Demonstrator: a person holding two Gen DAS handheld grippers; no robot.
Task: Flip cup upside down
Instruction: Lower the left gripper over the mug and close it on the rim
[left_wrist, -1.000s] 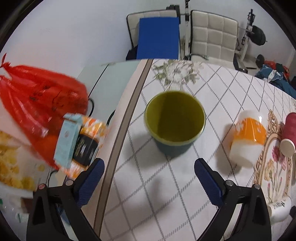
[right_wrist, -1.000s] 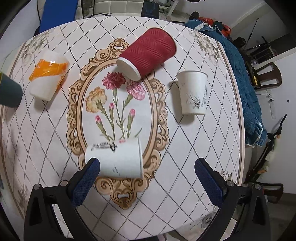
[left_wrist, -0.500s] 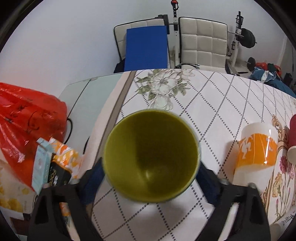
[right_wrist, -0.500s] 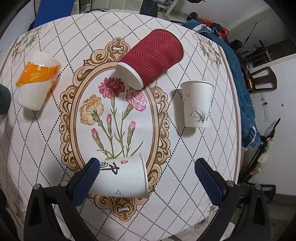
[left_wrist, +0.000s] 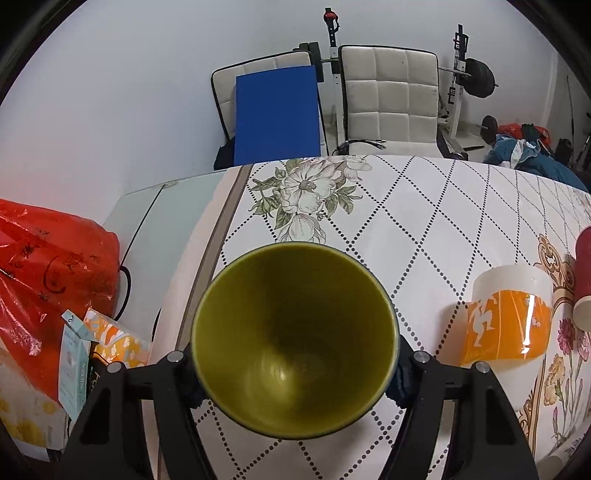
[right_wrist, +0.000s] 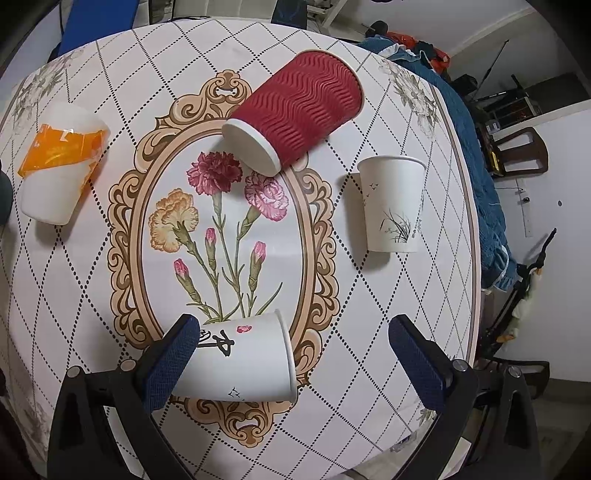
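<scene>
Left gripper clamped on green cup, mouth toward camera. Right gripper released, fingers spread above near white paper cup.

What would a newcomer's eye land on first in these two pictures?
First, the green cup, its mouth filling the left view, clamped in the left claw. Then the red ribbed cup standing upside down at the top of the tablecloth's flowered oval frame, with the right claw open above a white cup.
</scene>
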